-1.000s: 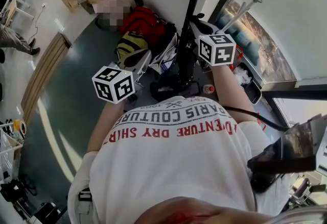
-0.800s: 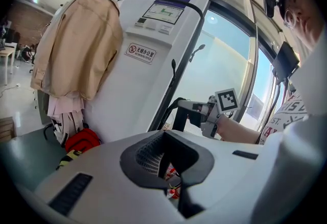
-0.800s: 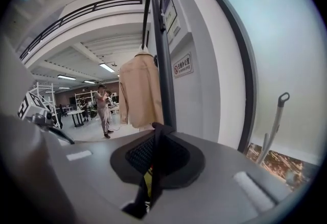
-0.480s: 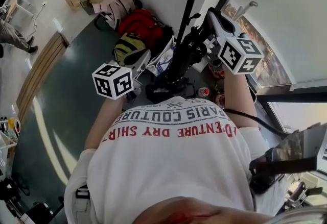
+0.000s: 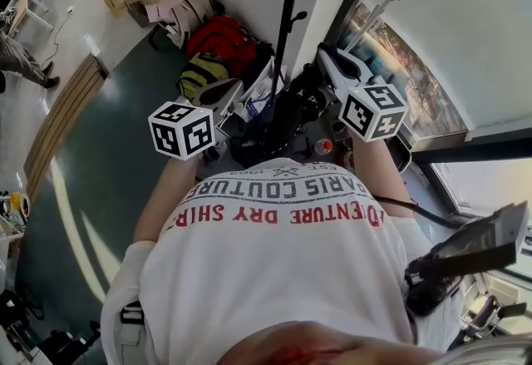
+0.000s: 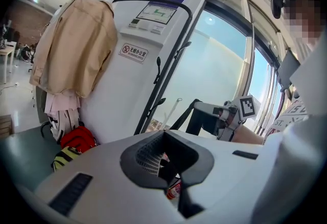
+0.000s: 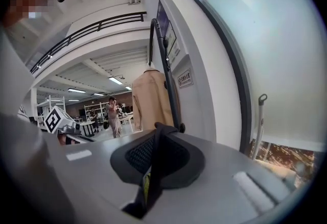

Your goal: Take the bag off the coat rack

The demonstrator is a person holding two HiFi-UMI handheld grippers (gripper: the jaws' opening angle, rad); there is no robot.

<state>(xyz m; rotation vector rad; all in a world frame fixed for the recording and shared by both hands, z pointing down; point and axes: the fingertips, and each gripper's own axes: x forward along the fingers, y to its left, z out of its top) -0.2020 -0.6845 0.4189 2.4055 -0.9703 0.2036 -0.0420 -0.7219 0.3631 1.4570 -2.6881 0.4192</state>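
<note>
The black coat rack pole rises in front of me, its hooks bare in the left gripper view. A black bag hangs low beside the pole, below my right gripper. That gripper is shut on the bag's black strap, which runs down between its pads. In the left gripper view the same gripper holds the strap out from the pole. My left gripper stays to the left of the bag, its jaws open with nothing in them.
A red backpack and a yellow-black bag lie on the floor by the white wall. A beige coat hangs at the left. A red can stands near the rack's foot. Windows close off the right side. A person stands far off.
My right gripper rose with the bag's strap, swung right away from the pole, then came down a little. The bag moved with it. The left gripper barely shifted.
</note>
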